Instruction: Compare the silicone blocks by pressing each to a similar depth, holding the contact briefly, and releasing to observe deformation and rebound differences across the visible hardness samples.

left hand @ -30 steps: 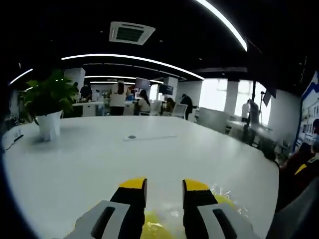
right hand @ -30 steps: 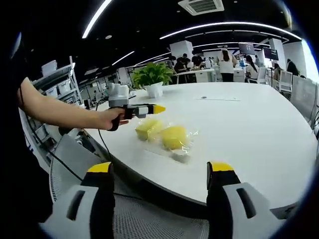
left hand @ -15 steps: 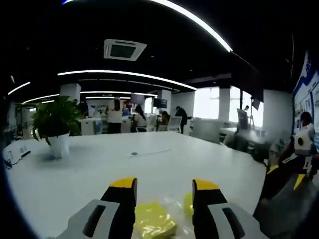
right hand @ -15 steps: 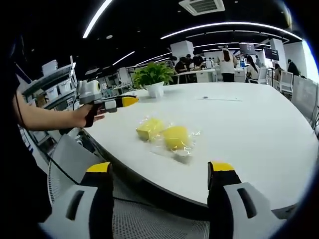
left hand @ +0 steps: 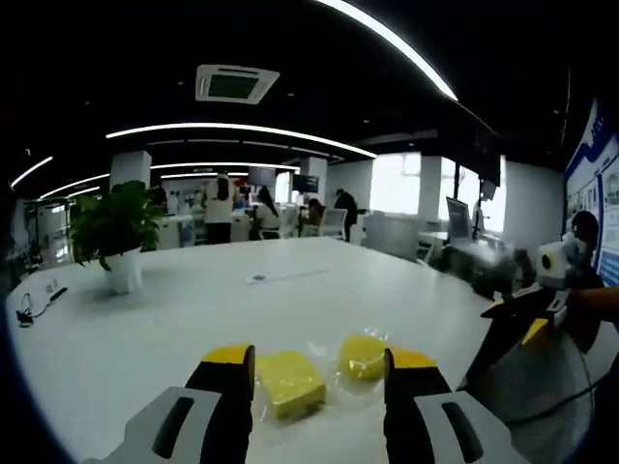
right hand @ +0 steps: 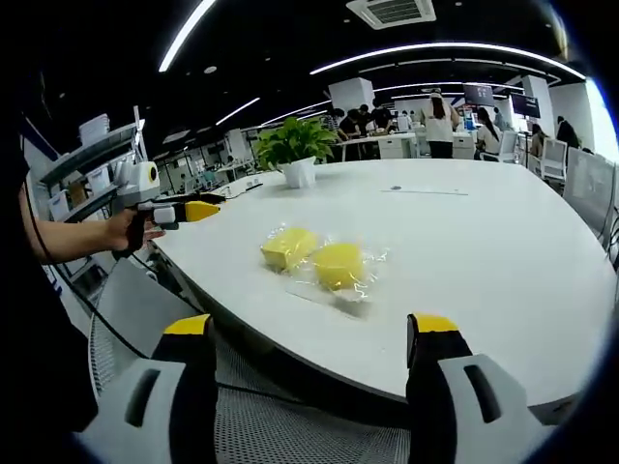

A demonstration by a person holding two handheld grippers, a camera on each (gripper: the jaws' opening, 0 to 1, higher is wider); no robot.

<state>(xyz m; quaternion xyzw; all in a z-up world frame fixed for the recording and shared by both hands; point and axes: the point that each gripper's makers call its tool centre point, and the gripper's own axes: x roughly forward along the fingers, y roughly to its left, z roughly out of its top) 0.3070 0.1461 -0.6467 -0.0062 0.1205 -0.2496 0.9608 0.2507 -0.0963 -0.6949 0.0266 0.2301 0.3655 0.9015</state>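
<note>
Two yellow silicone blocks (right hand: 314,259), wrapped in clear crinkled plastic film (right hand: 363,287), lie side by side near the edge of our round white table (right hand: 503,242). Our left gripper (left hand: 316,370) and right gripper (right hand: 311,338) both hover empty, jaws apart, short of them.

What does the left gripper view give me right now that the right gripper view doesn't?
The left gripper view looks across the table toward bright windows, with a cable lying on the tabletop at its left edge, and the right gripper at its right side. The right gripper view has shelving, a mesh chair under the table edge, and the left gripper in the person's hand off the table's edge. Both share the white table, the square yellow block, the round yellow block in clear wrap, the potted plant, and their own open jaws.
</note>
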